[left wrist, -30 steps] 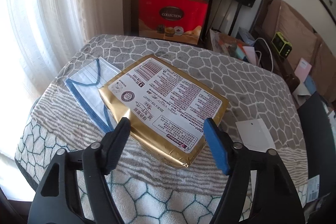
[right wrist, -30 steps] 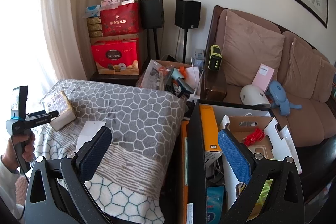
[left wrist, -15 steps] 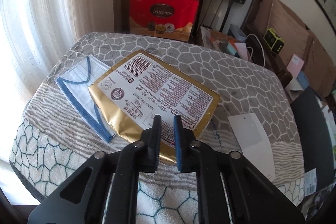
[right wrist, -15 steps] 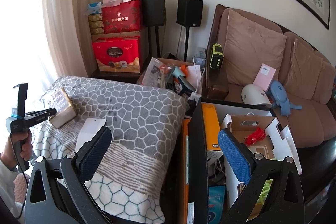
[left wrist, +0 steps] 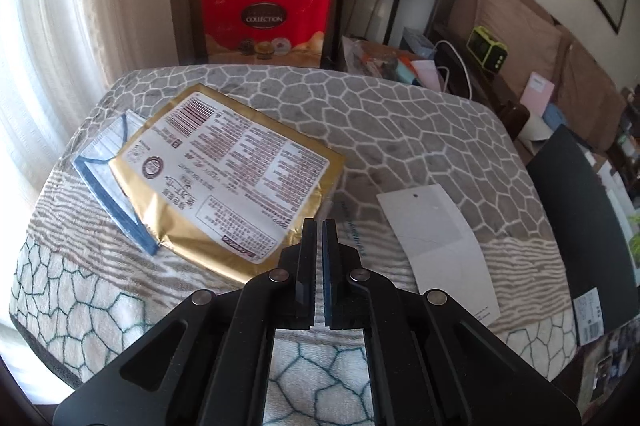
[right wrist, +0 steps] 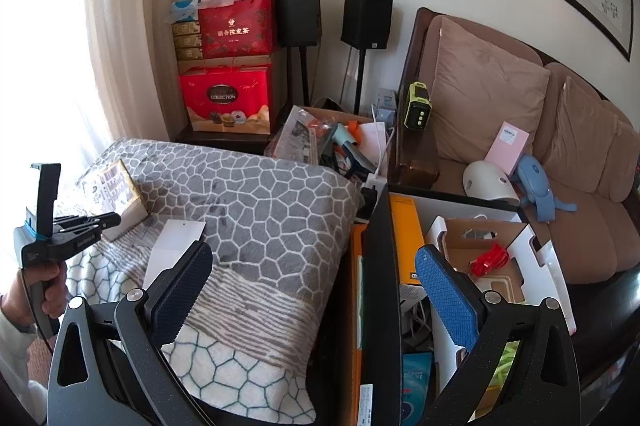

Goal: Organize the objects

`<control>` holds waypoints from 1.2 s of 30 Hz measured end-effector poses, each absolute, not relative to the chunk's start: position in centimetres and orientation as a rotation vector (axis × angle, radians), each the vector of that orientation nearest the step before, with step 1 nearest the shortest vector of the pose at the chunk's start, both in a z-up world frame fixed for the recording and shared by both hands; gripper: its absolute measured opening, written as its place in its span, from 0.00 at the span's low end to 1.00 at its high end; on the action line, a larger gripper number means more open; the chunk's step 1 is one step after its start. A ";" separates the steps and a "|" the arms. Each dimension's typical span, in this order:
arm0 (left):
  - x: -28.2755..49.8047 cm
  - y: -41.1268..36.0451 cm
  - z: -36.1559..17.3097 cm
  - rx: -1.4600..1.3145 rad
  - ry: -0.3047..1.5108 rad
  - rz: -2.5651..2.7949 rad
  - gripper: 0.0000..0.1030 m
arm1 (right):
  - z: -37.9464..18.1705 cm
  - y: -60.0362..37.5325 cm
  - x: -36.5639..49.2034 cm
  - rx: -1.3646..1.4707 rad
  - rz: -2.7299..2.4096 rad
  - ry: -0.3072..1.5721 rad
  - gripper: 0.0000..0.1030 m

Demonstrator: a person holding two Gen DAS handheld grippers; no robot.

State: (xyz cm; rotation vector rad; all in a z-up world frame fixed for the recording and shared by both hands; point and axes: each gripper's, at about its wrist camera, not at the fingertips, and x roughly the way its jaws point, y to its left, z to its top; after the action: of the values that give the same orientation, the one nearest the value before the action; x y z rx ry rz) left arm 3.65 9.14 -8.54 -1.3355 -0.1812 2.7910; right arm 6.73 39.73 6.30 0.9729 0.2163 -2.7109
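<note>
A gold foil package (left wrist: 228, 170) with a white printed label lies flat on the patterned blanket (left wrist: 400, 130). It partly covers a blue-edged face mask (left wrist: 102, 162) on its left. A white card (left wrist: 436, 226) lies to its right. My left gripper (left wrist: 319, 226) hovers at the package's near right corner, jaws closing to a thin slit with nothing between them. In the right wrist view that left gripper (right wrist: 108, 220), held by a hand (right wrist: 48, 290), points at the package (right wrist: 116, 190). My right gripper (right wrist: 314, 258) stands open and empty over the blanket's right edge.
A clear film with printed letters (left wrist: 352, 230) lies beside the package. Right of the blanket stands an open box (right wrist: 472, 258) crammed with cartons and a red cable. Red gift boxes (right wrist: 228, 98), speakers and a brown sofa (right wrist: 560, 154) line the back.
My left gripper's jaws went from wide open around the package's near edge to closed. It shifted right toward the package's right corner. The right gripper has not moved.
</note>
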 end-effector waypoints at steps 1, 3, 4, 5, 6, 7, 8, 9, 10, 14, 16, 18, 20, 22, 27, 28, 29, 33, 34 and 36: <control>3.7 9.2 -8.6 -1.338 -0.181 2.781 0.02 | 6.3 39.7 6.7 0.974 -2.710 0.217 0.99; 3.6 9.7 -9.1 -1.376 -0.204 2.730 0.02 | 6.3 39.6 6.8 0.975 -2.708 0.220 0.99; 3.6 9.8 -9.4 -1.391 -0.212 2.711 0.02 | 6.3 39.6 6.8 0.975 -2.707 0.222 0.99; 3.6 10.1 -9.6 -1.402 -0.214 2.699 0.02 | 6.3 39.5 6.8 0.975 -2.707 0.225 0.99; 3.7 10.4 -10.0 -1.410 -0.202 2.690 0.02 | 6.3 39.6 6.8 0.975 -2.707 0.225 0.99; 3.8 10.7 -10.2 -1.415 -0.193 2.685 0.02 | 6.3 39.5 6.9 0.974 -2.707 0.226 0.99; 3.9 10.9 -10.4 -1.420 -0.189 2.678 0.02 | 6.3 39.5 6.9 0.973 -2.708 0.225 0.99; 4.0 11.1 -10.5 -1.421 -0.192 2.673 0.02 | 6.3 39.5 6.9 0.974 -2.708 0.224 0.99; 4.0 11.1 -10.5 -1.421 -0.191 2.671 0.02 | 6.3 39.6 6.9 0.974 -2.708 0.221 0.99; 4.1 10.7 -9.6 -1.399 -0.173 2.711 0.03 | 6.3 39.7 6.8 0.979 -2.711 0.220 0.99; 4.2 9.8 -9.0 -1.378 -0.173 2.754 0.07 | 6.4 39.8 6.8 0.979 -2.713 0.221 0.99; 4.1 8.9 -8.6 -1.373 -0.177 2.783 0.20 | 6.4 39.8 6.7 0.980 -2.710 0.219 0.99; 4.1 7.6 -8.2 -1.367 -0.214 2.791 0.20 | 6.3 39.8 6.7 0.982 -2.709 0.221 0.99; 4.1 6.5 -8.0 -1.376 -0.234 2.811 0.23 | 6.3 39.8 6.7 0.986 -2.707 0.224 0.99; 4.7 4.2 -7.1 -1.334 -0.283 2.874 0.50 | 5.9 39.4 6.5 0.995 -2.697 0.237 0.99; 4.7 3.8 -7.0 -1.327 -0.286 2.892 0.54 | 5.8 39.3 6.5 0.997 -2.694 0.240 0.99; 4.9 3.4 -6.8 -1.317 -0.289 2.920 0.63 | 5.7 39.2 6.5 1.000 -2.691 0.242 0.99; 4.7 2.0 -6.6 -1.304 -0.286 2.978 0.80 | 5.3 38.8 6.4 1.012 -2.681 0.261 0.99; 4.5 1.9 -6.8 -1.326 -0.269 2.987 0.84 | 5.2 38.7 6.4 1.015 -2.678 0.266 0.99; 3.9 1.8 -7.6 -1.387 -0.217 2.994 0.88 | 5.0 38.4 6.3 1.021 -2.673 0.271 0.99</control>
State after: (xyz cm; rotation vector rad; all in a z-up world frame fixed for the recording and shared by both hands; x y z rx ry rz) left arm 3.94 1.79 -7.64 -1.3871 -0.2169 2.9944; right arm 6.32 38.43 4.99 1.0207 0.2711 -2.6727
